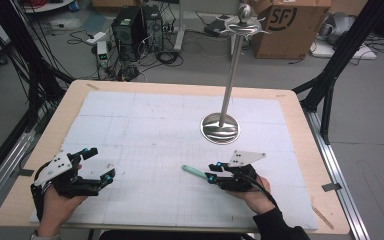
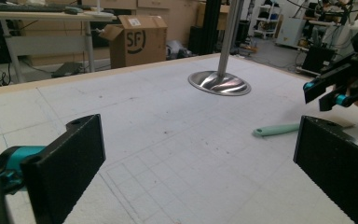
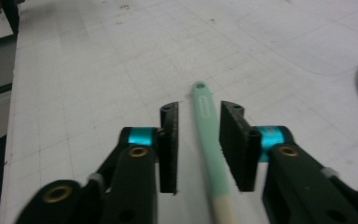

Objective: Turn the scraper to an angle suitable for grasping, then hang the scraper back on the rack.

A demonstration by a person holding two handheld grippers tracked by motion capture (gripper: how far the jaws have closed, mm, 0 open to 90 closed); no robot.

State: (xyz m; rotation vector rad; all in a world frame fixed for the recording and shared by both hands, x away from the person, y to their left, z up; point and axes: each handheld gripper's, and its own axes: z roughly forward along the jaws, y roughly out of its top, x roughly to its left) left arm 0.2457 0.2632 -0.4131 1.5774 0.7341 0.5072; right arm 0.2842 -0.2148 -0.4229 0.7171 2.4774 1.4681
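While my left gripper [image 1: 99, 165] rests spread wide on the gridded white mat [image 1: 155, 125], my right gripper [image 3: 198, 140] straddles the slim mint-green plastic handle [image 3: 207, 130] lying flat, its ribbed black jaws not yet touching it.

Cardboard box [image 1: 290, 25], computer towers [image 1: 137, 27] on floor beyond table [image 1: 300, 112].

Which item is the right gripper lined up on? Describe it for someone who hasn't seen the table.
On the white gridded mat, look near the front edge, below the tall steel stand. The mint-green handle lies flat between the open jaws of the right gripper. It is the only green, slender thing on the mat.
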